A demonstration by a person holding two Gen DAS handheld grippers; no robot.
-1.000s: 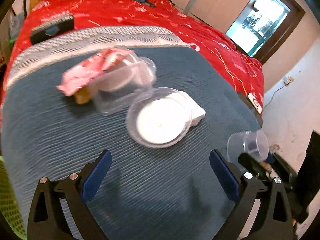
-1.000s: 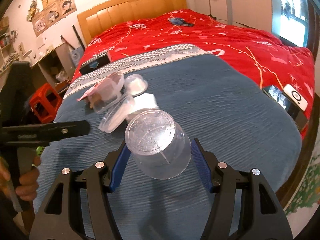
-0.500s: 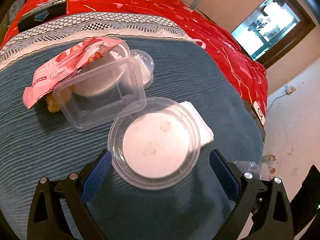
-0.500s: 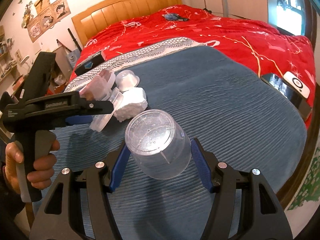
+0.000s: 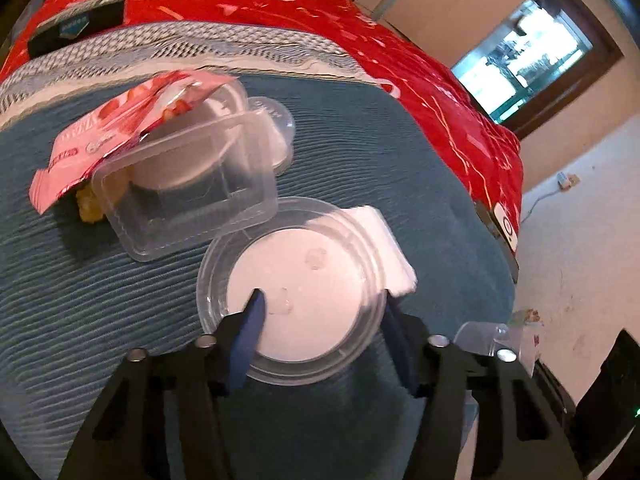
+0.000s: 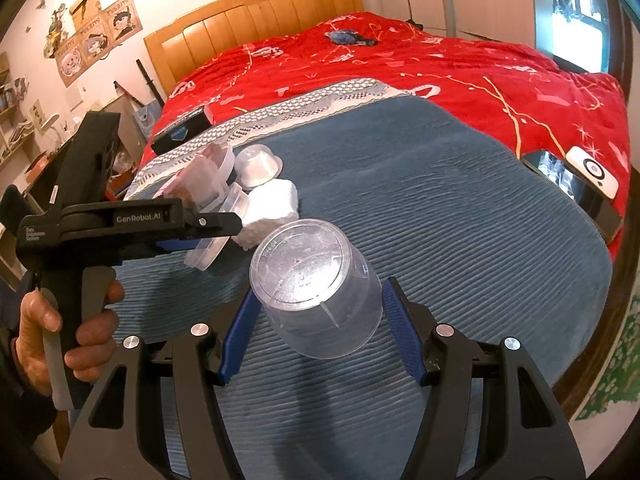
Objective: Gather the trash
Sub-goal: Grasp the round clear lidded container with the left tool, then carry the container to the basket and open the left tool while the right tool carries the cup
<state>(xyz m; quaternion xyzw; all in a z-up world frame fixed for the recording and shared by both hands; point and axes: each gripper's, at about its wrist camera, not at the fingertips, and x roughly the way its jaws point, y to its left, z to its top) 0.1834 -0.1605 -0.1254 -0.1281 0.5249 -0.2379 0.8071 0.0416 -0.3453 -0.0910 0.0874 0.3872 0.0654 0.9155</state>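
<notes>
A round clear plastic lid (image 5: 296, 288) lies on the blue blanket (image 5: 80, 312) over a white tissue wad (image 5: 384, 240). My left gripper (image 5: 322, 320) has closed in on the lid, one finger over it and one at its right rim. Behind it lie a clear rectangular tub (image 5: 188, 188), a pink snack wrapper (image 5: 116, 132) and a small clear cup (image 5: 276, 128). My right gripper (image 6: 316, 312) is shut on a clear plastic cup (image 6: 316, 292) held above the blanket. The left gripper (image 6: 120, 228) shows in the right wrist view at the trash pile (image 6: 224, 188).
A black box (image 6: 182, 134) lies on the red quilt (image 6: 400, 56) behind the pile. Phones (image 6: 576, 176) lie at the bed's right edge. A wooden headboard (image 6: 256, 12) stands at the back. The floor (image 5: 568, 264) is to the right of the bed.
The left gripper has moved forward and down onto the round lid, and its fingers have closed in on it. The right gripper has kept hold of the clear cup almost unmoved.
</notes>
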